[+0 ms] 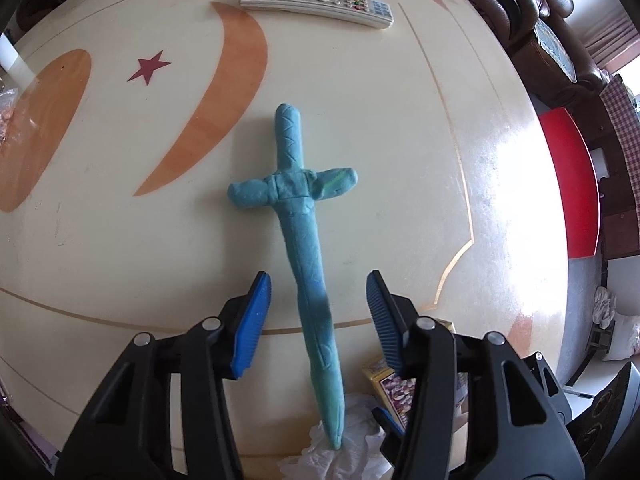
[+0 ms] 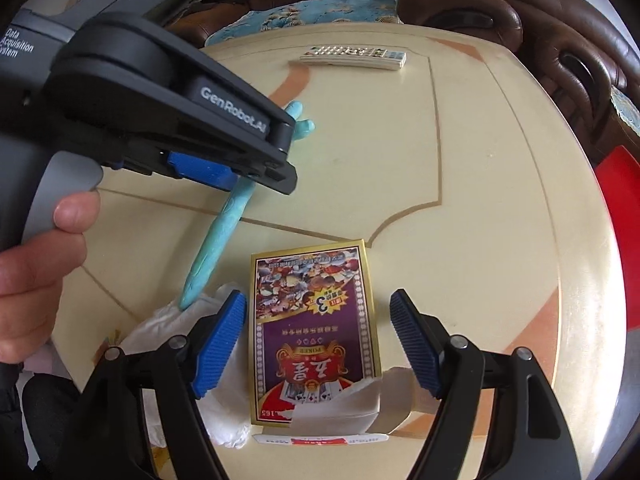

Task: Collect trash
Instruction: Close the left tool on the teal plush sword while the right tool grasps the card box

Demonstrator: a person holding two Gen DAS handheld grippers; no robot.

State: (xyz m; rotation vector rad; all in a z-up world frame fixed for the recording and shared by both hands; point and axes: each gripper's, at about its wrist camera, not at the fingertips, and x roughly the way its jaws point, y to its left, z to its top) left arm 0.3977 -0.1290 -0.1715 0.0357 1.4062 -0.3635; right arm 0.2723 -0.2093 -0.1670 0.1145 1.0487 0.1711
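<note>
A crumpled white tissue [image 2: 192, 312] lies near the table's near edge, with the pointed tip of a soft blue plush toy sword [image 1: 308, 248] resting on it and a purple-and-gold playing-card box [image 2: 312, 332], flap torn open, just beside it. The sword runs from there toward the middle of the cream table with orange inlay [image 1: 400, 160]; a white remote control [image 1: 316, 2] sits at the far edge.

The left gripper [image 1: 318, 312] straddles the sword's blade, blue pads apart on either side and not pressing it. The right gripper [image 2: 318, 340] hangs wide around the card box, touching nothing that I can see.

This looks like the reaching step, nothing collected yet. Next, each gripper likely needs to settle lower and close (the sword must come off the tissue first, if the tissue is the target).
</note>
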